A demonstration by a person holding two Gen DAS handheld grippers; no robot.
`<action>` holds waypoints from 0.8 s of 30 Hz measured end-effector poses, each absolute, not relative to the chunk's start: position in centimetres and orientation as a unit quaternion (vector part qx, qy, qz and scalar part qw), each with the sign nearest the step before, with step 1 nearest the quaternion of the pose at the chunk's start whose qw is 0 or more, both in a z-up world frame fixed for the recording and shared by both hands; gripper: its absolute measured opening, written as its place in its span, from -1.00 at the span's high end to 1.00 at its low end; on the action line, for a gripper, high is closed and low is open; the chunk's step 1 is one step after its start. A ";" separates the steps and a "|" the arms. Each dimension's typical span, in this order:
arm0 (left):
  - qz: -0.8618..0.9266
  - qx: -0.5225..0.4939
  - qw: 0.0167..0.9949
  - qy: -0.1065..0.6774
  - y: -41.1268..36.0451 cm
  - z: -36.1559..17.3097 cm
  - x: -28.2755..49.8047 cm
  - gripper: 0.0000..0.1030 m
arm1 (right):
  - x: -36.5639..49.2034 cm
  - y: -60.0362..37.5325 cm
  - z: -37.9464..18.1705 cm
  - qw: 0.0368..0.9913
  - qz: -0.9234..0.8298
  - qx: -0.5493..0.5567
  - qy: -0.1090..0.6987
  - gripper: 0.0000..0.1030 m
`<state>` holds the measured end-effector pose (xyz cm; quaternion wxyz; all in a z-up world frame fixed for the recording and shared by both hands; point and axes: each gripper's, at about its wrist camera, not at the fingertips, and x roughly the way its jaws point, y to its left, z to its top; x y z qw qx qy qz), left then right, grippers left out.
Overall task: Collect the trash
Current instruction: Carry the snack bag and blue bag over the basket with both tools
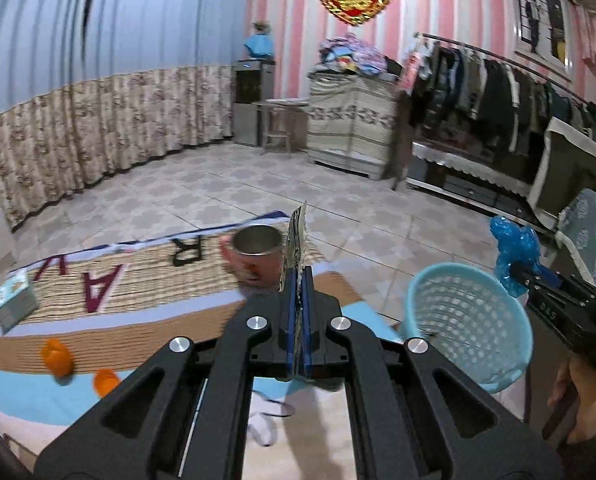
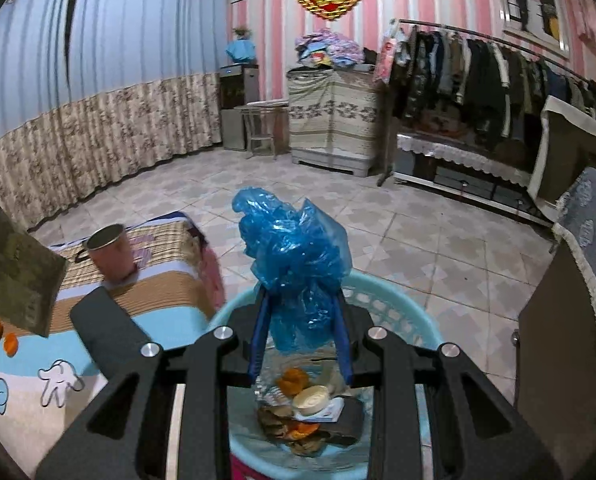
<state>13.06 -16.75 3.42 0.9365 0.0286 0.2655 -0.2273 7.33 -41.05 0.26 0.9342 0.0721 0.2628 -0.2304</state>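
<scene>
Right now your right gripper (image 2: 301, 316) has its fingers part-way closed on a crumpled blue plastic bag (image 2: 296, 256), held directly above the light-blue basket (image 2: 402, 312), where peels and a small round lid already lie. That bag looks nearly weightless, soft and slick; it will likely spring open and cling to the pads, so expect it to drift rather than drop straight. Your left gripper (image 1: 297, 280) is pinched fully shut on a thin flat wrapper (image 1: 296, 240), seen edge-on, off to the basket's left over the bed. The wrapper looks light and bendy, so a grip low on its edge suits it. Orange peels (image 1: 57, 356) on the bed cover look soft and easy to crush; take them across the thick part.
</scene>
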 end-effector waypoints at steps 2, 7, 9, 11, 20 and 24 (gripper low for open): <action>-0.248 0.020 0.930 0.272 -18.5 3.3 13.0 0.98 | 6.7 -42.3 0.1 0.931 -0.242 0.084 0.261 0.43; -0.293 0.012 0.915 0.278 -22.7 3.0 12.8 0.98 | 5.6 -45.1 -0.6 0.924 -0.259 0.111 0.260 0.43; -0.307 0.019 0.910 0.278 -24.8 2.8 12.7 0.98 | 5.2 -46.0 -0.8 0.922 -0.264 0.120 0.259 0.43; -0.320 0.023 0.905 0.278 -26.5 2.7 12.4 0.98 | 4.6 -47.1 -1.1 0.918 -0.272 0.130 0.257 0.43; -0.369 0.029 0.885 0.283 -32.1 0.7 10.4 0.98 | 4.6 -48.5 -2.6 0.909 -0.285 0.139 0.269 0.44; -0.363 0.047 0.886 0.284 -33.3 -0.6 10.7 0.98 | 4.9 -48.4 -2.9 0.909 -0.283 0.140 0.270 0.44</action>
